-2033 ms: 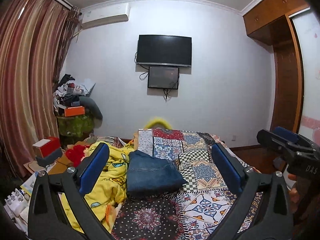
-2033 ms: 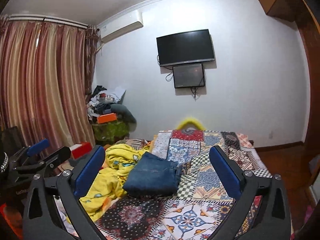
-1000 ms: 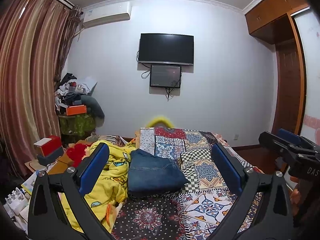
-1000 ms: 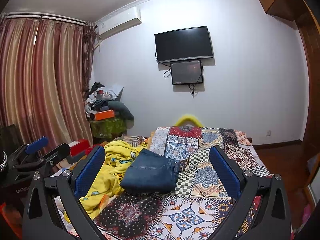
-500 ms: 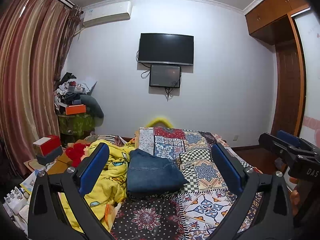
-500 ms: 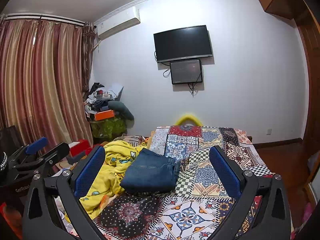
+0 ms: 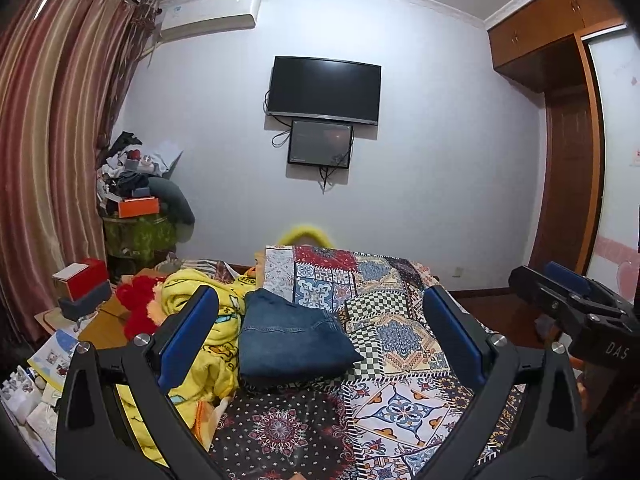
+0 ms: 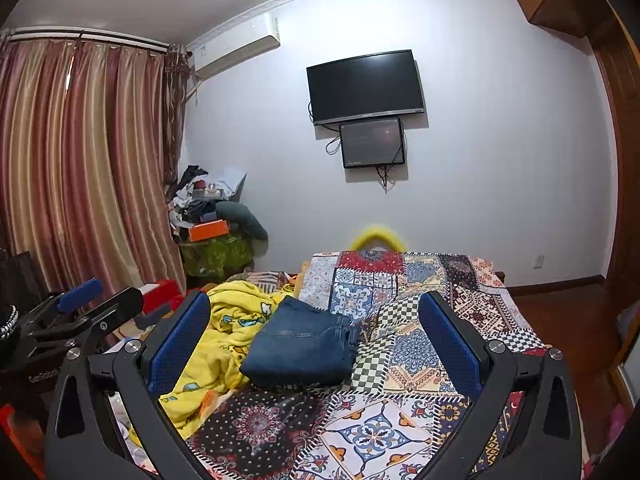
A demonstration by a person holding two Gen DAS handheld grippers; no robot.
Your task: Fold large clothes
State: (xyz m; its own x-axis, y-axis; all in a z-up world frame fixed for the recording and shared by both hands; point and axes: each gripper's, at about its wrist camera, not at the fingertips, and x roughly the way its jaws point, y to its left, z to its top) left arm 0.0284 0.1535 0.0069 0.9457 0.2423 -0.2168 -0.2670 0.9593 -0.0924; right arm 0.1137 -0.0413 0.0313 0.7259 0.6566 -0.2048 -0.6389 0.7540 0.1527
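Yellow blanket [image 7: 208, 344] crowds the left edge of the patchwork quilt [image 7: 404, 344]; folded jeans [image 7: 292, 340] lie just beside it, long axis running away toward the wall. Bare quilt spreads rightward. My left gripper [image 7: 320, 344] and right gripper [image 8: 316, 344] hover above, both spread wide, holding nothing.

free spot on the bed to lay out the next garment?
Free: patchwork bedspread right of the folded jeans, out to its right edge, and the near strip before them. Crowded: left side, where the yellow blanket bunches against the jeans.
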